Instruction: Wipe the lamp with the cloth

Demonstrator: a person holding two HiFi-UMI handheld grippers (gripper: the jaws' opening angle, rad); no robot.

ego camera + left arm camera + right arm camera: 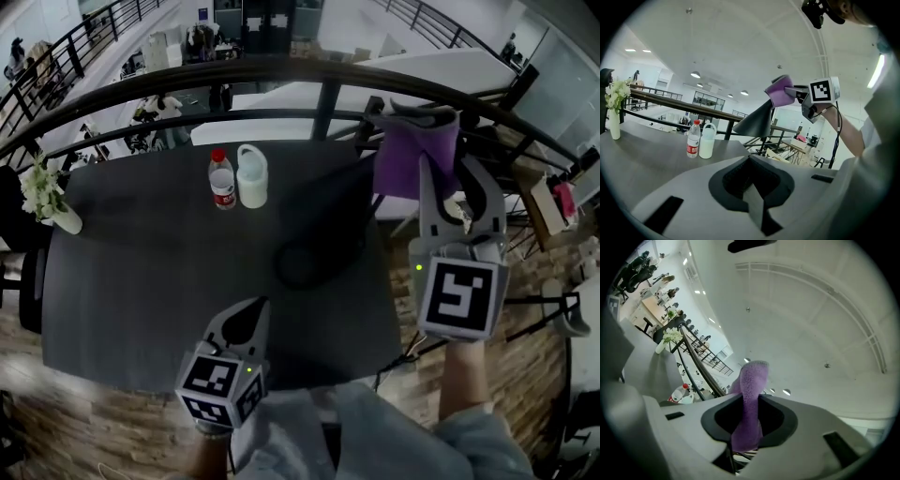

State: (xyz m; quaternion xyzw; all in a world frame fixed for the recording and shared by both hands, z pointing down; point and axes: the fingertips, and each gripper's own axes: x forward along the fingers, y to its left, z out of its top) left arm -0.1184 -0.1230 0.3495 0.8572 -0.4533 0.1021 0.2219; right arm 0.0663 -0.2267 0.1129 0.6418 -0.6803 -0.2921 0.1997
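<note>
A dark lamp (328, 220) stands on the dark table (141, 281), and its cone shade (757, 122) tilts up to the right. My right gripper (441, 150) is raised at the top of the shade, shut on a purple cloth (412, 159). In the left gripper view the cloth (777, 91) touches the shade's narrow top. In the right gripper view the cloth (750, 399) stands up between the jaws. My left gripper (248, 319) is shut and holds nothing, low over the table's near edge in front of the lamp.
A red-capped water bottle (221, 180) and a white jug (251, 176) stand together at the back of the table. A white vase of flowers (47, 202) sits at the left edge. A dark railing (281, 70) runs behind the table, with a drop beyond it.
</note>
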